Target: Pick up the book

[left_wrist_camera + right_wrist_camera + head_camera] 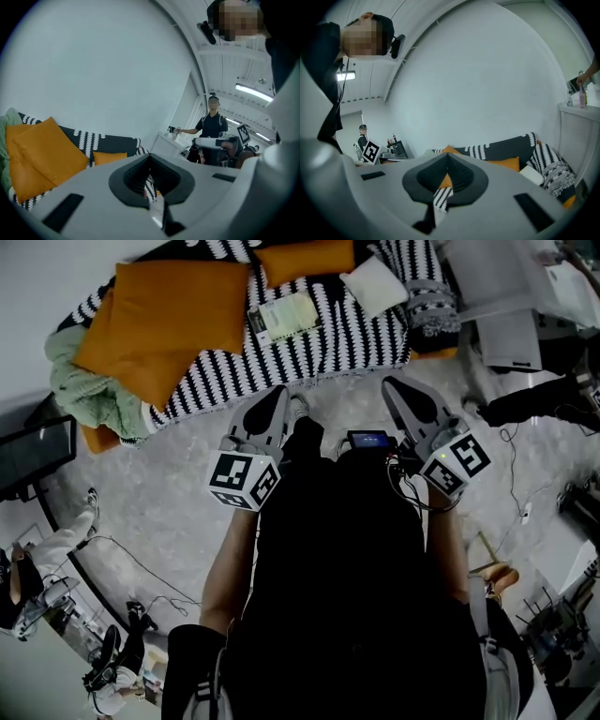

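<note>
Book (286, 315) lies on striped sofa (349, 334); grey speckled floor (178, 495) below.

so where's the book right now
In the head view the book lies on the striped cover near the top middle, between the big orange cushion at its left and the white pillow at its right.

- A sofa (356, 334) under a black-and-white striped cover stood on a grey speckled floor (169, 484).
- A large orange cushion (159, 315) and a green blanket (89, 390) lay at its left end.
- The book (284, 317) lay flat near the middle.
- A smaller orange cushion (305, 261), a white pillow (375, 285) and a patterned cushion (433, 306) lay further right.
</note>
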